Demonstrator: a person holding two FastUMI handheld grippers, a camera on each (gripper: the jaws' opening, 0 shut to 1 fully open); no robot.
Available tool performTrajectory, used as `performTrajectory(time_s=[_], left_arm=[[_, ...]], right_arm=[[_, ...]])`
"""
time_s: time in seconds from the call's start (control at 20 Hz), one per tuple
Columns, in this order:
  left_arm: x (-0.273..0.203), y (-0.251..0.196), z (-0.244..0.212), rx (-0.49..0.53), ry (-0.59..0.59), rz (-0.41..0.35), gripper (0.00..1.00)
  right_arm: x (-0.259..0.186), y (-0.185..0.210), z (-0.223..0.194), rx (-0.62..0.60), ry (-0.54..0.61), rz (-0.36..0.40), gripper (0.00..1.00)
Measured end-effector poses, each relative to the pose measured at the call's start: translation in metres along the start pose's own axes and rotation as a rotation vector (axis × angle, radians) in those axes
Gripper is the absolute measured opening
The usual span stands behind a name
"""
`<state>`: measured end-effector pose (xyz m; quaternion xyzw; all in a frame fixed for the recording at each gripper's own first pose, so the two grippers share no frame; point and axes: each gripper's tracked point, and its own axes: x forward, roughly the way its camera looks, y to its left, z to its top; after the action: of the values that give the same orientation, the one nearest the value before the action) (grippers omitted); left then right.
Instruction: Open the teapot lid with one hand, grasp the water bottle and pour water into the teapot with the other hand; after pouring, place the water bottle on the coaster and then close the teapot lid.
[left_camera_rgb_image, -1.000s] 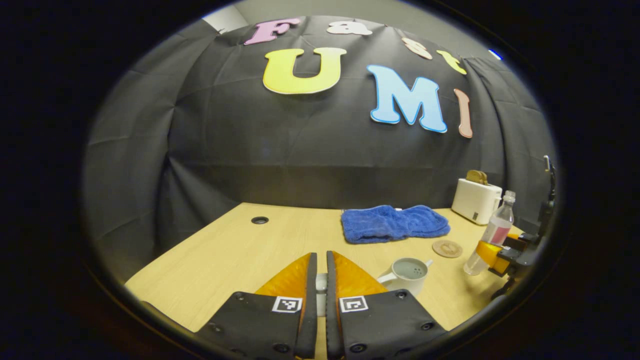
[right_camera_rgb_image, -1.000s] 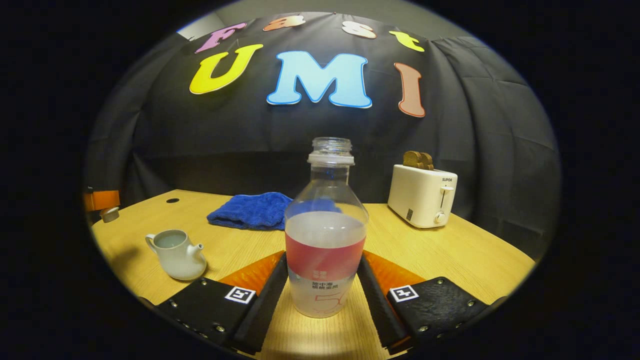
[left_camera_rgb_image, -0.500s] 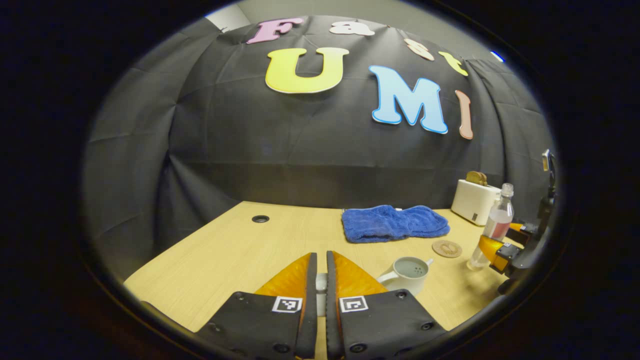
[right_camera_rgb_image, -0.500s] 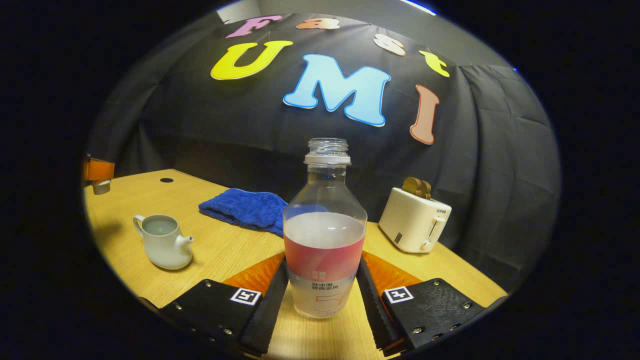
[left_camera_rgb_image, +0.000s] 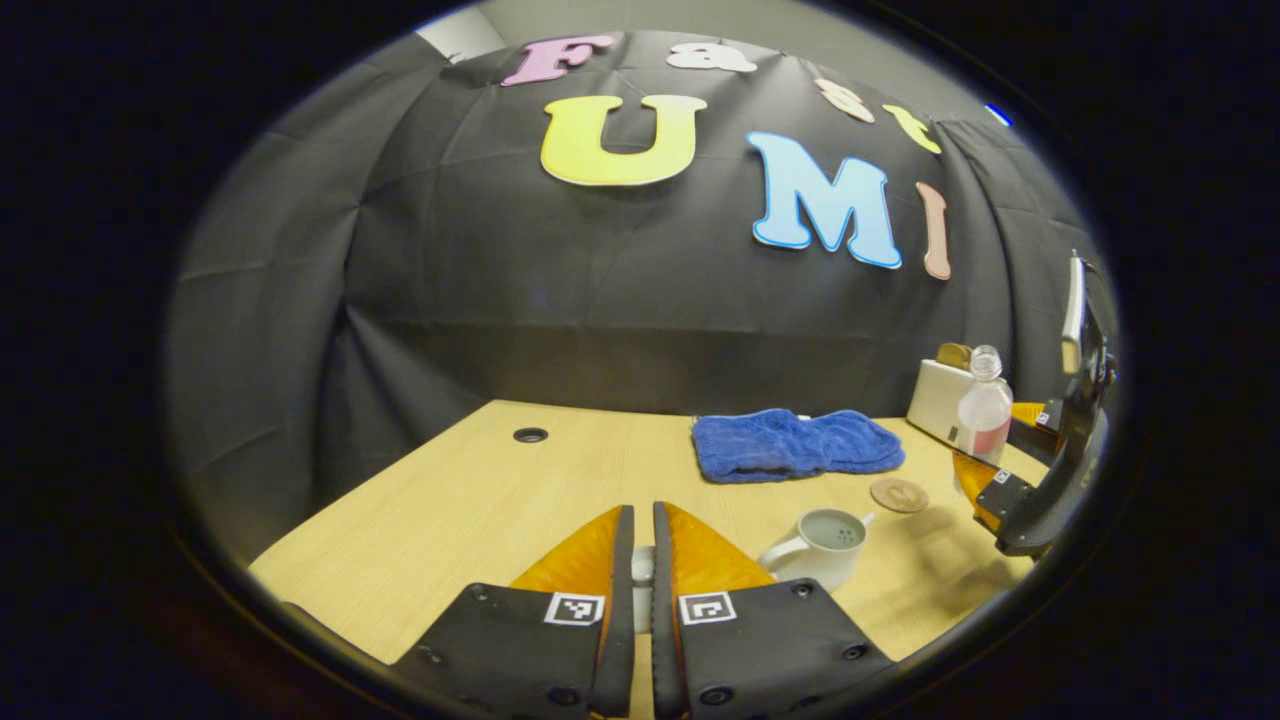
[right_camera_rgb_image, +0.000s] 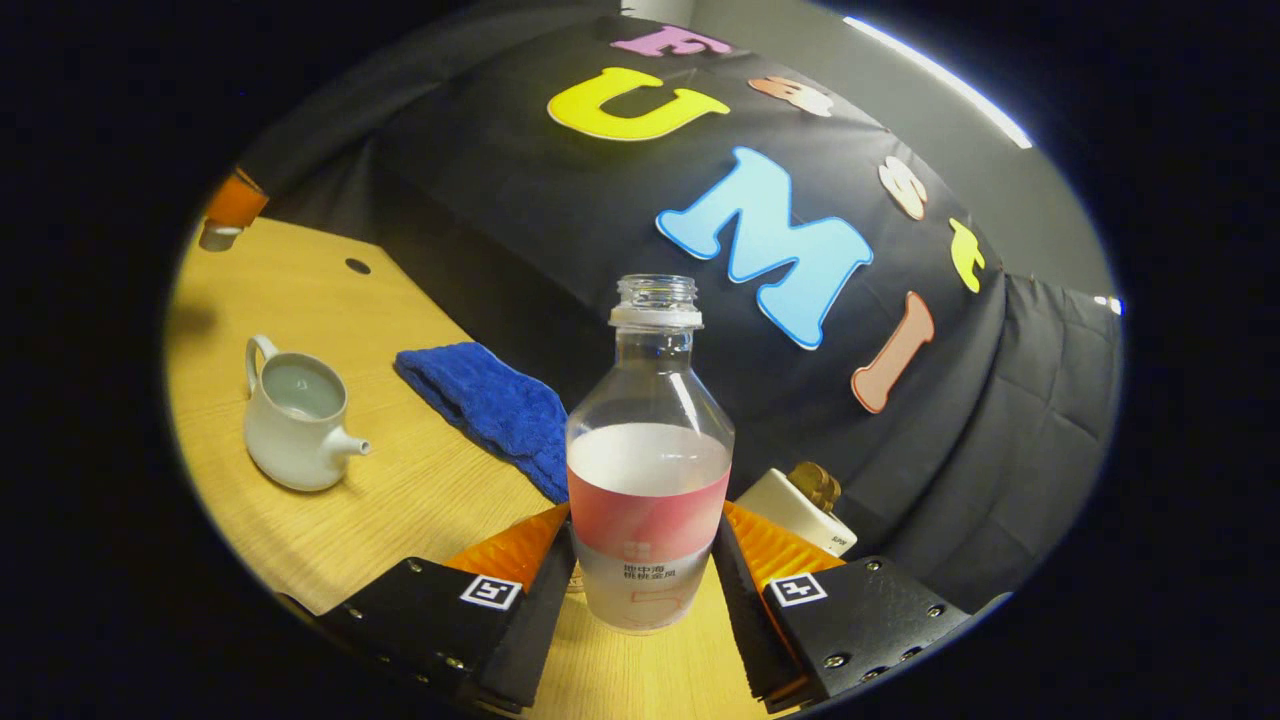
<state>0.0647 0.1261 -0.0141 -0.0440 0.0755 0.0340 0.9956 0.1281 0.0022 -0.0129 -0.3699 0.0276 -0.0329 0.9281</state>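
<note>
My right hand-held gripper (right_camera_rgb_image: 645, 590) is clamped on the water bottle (right_camera_rgb_image: 648, 470), both fingers pressing its labelled waist at the bottom centre of the right gripper view; the bottle has no cap and is roughly half full. The whole scene leans in that view, so I judge the bottle is lifted and beginning to tip. The teapot (right_camera_rgb_image: 293, 412) sits open at the left of that frame on the table (right_camera_rgb_image: 420, 500), spout toward the blue towel (right_camera_rgb_image: 490, 405). My left hand-held gripper (left_camera_rgb_image: 642, 575) is narrowed at the bottom centre of its view around a small pale piece, probably the lid, though I cannot tell for sure. The coaster (left_camera_rgb_image: 898, 495) lies just beyond the teapot. Next I need to carry the bottle's mouth over the open pot and tilt slowly.
</note>
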Motion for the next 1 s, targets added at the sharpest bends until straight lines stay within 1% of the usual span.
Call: performTrajectory(time_s=[0.15, 0.25, 0.5, 0.65, 0.85, 1.0], left_arm=[[-0.001, 0.005, -0.001, 0.0, 0.0, 0.006, 0.13], [-0.001, 0.006, -0.002, -0.001, 0.001, 0.009, 0.13], [0.001, 0.009, -0.004, 0.001, 0.007, 0.011, 0.13], [0.0, 0.012, -0.005, 0.007, 0.009, 0.016, 0.13], [-0.001, 0.015, -0.007, 0.006, 0.015, 0.021, 0.14], [-0.001, 0.016, -0.01, 0.006, 0.018, 0.022, 0.14]], right_arm=[[0.007, 0.004, 0.003, -0.111, -0.002, -0.009, 0.75], [0.008, 0.003, 0.005, -0.202, -0.003, -0.027, 0.75], [0.017, 0.009, 0.011, -0.412, -0.02, -0.043, 0.75], [0.019, 0.016, 0.014, -0.476, -0.034, -0.04, 0.75], [0.02, 0.018, 0.023, -0.605, -0.071, -0.068, 0.75], [0.02, 0.026, 0.021, -0.662, -0.08, -0.054, 0.75]])
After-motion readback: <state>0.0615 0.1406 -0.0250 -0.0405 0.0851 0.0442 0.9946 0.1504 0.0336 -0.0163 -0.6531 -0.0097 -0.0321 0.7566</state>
